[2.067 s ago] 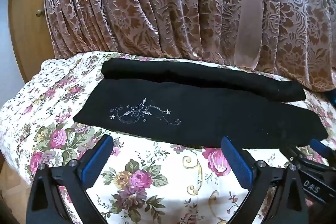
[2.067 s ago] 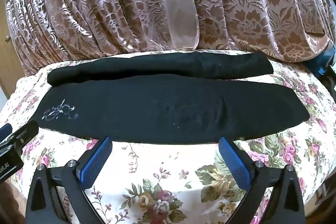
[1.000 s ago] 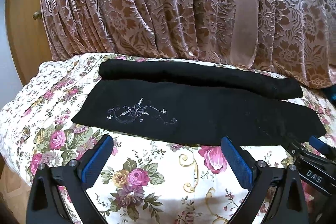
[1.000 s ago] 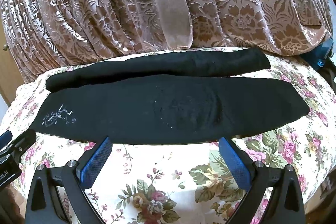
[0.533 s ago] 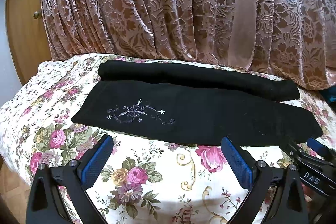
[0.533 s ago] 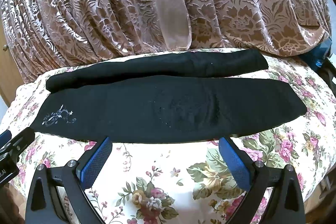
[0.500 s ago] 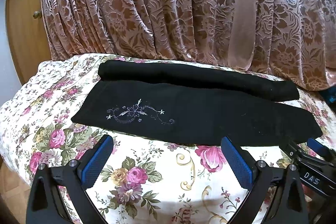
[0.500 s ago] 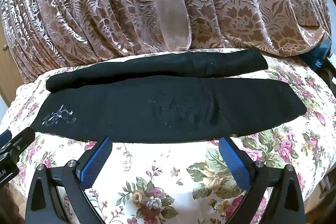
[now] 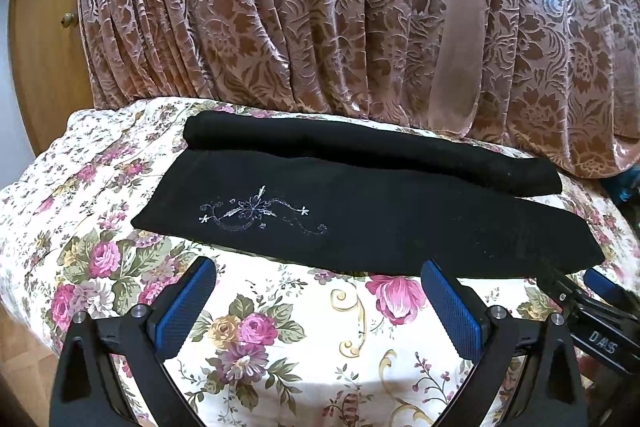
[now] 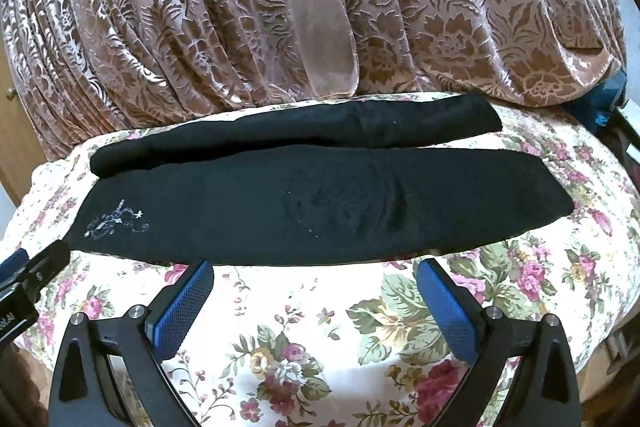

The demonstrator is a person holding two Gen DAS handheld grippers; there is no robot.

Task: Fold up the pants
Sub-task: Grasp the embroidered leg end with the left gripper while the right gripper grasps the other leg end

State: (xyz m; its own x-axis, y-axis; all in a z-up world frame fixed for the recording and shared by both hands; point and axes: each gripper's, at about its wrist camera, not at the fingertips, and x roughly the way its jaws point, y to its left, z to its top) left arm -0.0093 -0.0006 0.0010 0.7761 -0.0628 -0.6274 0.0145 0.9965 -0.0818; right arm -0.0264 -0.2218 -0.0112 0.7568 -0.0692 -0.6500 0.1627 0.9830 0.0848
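Black pants (image 9: 380,223) lie flat across a floral bedspread (image 9: 312,339), both legs stretched sideways, one behind the other. A silver embroidered motif (image 9: 256,213) marks the near leg's left end. My left gripper (image 9: 318,301) hovers open over the bedspread, just short of the pants' near edge. In the right wrist view the same pants (image 10: 320,203) span the frame, and my right gripper (image 10: 314,301) is open just before their near edge. Each gripper's tip shows at the other view's side. Nothing is held.
A brown patterned curtain (image 9: 320,11) hangs right behind the bed, with a plain pink band (image 9: 460,27) in it. A wooden door with a knob (image 9: 70,19) stands at the far left. A blue object (image 10: 608,99) sits at the bed's right end.
Both grippers stay open and nearly still. The views have drifted only slightly; the pants have not moved.
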